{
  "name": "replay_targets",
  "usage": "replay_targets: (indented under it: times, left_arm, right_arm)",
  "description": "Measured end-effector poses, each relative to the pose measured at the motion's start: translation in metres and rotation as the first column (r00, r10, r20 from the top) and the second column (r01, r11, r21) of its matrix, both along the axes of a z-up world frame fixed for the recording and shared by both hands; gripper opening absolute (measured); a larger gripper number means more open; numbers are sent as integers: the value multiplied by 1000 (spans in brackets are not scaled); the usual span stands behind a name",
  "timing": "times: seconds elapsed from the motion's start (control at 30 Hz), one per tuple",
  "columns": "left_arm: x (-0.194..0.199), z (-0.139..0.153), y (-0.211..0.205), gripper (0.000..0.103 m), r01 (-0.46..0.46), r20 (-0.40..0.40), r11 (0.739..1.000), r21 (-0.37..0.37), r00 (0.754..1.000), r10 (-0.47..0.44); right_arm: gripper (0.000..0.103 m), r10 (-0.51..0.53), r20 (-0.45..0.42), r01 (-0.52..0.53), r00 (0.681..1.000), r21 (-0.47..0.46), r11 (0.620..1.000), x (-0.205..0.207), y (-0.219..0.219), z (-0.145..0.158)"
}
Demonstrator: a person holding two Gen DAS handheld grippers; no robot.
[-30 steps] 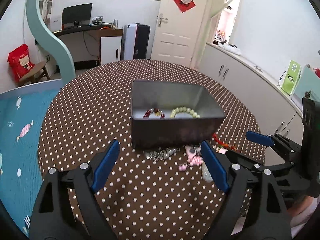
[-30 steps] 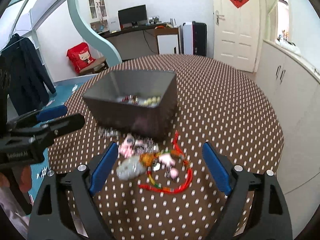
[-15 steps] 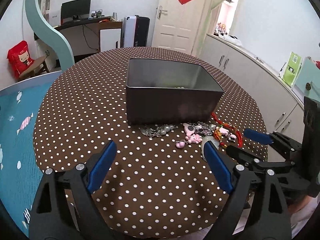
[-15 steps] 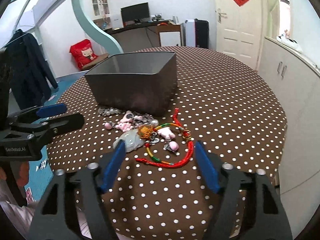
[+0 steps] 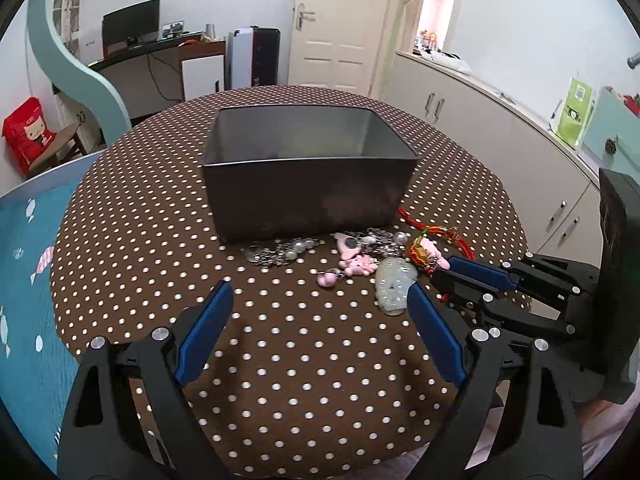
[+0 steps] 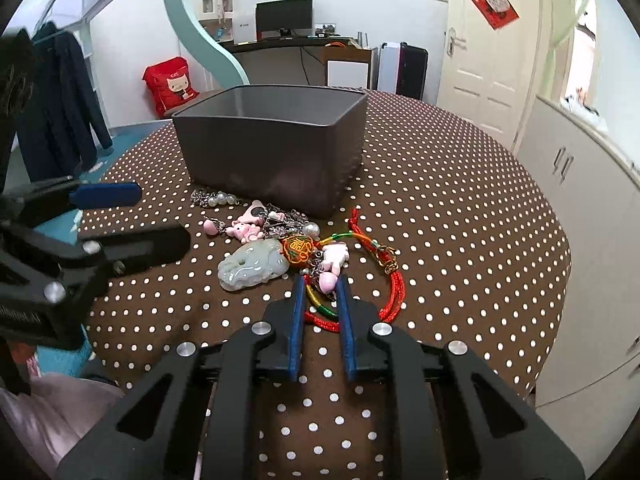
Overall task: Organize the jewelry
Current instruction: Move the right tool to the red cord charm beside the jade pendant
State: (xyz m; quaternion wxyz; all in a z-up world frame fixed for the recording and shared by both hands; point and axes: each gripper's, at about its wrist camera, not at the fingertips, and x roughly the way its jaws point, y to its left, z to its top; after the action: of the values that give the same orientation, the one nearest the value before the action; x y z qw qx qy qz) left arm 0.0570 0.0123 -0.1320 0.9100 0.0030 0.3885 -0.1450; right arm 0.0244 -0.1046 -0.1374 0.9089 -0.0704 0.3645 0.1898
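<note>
A heap of jewelry lies on the dotted table in front of a grey box [image 5: 308,196] [image 6: 272,160]: a pale jade pendant [image 5: 394,284] [image 6: 252,266], pink charms [image 5: 358,266] [image 6: 246,230], a pearl and silver chain [image 5: 276,252] [image 6: 214,199] and a red and green cord bracelet [image 6: 394,292] [image 5: 460,240]. My right gripper [image 6: 320,284] [image 5: 444,270] is closing, its jaws narrow on the bracelet's cord and a pink bead. My left gripper [image 5: 319,285] [image 6: 164,216] hovers open just short of the heap, holding nothing.
The brown polka-dot round table [image 5: 320,380] drops off close to both grippers. White cabinets [image 5: 480,120] line the right wall. A blue mat [image 5: 24,280] lies to the left. A desk with a monitor [image 6: 284,20] stands at the back.
The right gripper's jaws went from wide apart to narrow around the cord and bead. Both grippers sank toward the table, so the box's contents are now hidden behind its wall.
</note>
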Motion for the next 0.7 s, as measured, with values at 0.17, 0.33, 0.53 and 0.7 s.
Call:
replay_targets:
  times: [0.17,0.33,0.53,0.7]
  left_arm:
    - [1,-2,-10,89,30,-6,1000,6,1000,-30]
    - [4,-5,-12,89,31,-22,999,7,999,-31]
    - [3,-7,-21,89,64,-27,998,11,998,-64]
    - [5,-6,-34,81,112,-20,994,10,994,-112]
  right_arm:
    - [19,-10,-9,10,1000,-12,1000,-2,-6,1]
    - [14,25,-2,-25,1000,-55,998,-14,-7,-1]
    - [1,2,-48,-1,999,33,999,-6,-19,0]
    - [0,-40,-61,47,997,133,990,0,-42,11]
